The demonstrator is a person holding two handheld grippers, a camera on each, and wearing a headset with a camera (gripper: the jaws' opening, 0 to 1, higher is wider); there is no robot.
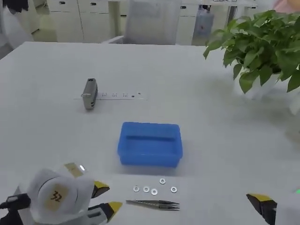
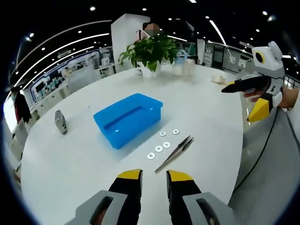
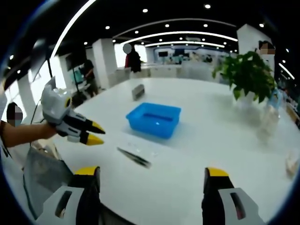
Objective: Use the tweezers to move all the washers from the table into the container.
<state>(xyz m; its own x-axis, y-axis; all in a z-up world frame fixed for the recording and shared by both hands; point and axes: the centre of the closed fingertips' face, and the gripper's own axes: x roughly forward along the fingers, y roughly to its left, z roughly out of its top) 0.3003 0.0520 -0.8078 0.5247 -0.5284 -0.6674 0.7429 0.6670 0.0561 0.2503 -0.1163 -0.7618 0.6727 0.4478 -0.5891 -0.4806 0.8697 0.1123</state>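
A blue container [image 1: 150, 144] [image 2: 126, 119] [image 3: 154, 119] stands mid-table. Several small metal washers [image 1: 154, 189] [image 2: 159, 147] lie loose on the white table [image 1: 220, 140] just in front of it. Metal tweezers [image 1: 154, 204] [image 2: 176, 152] [image 3: 134, 158] lie flat on the near side of the washers, untouched. My left gripper [image 1: 108, 197] [image 2: 154, 176] [image 3: 97, 133] hovers left of the tweezers, jaws a little apart and empty. My right gripper [image 1: 260, 202] [image 2: 241, 102] [image 3: 151, 172] is off to the right of them, jaws wide and empty.
A white power strip [image 1: 117, 95] with a grey adapter [image 1: 90, 93] lies beyond the container. A potted plant [image 1: 262, 47] stands at the back right. A chair [image 1: 152, 21] sits behind the table's far edge. People stand in the background of the right gripper view.
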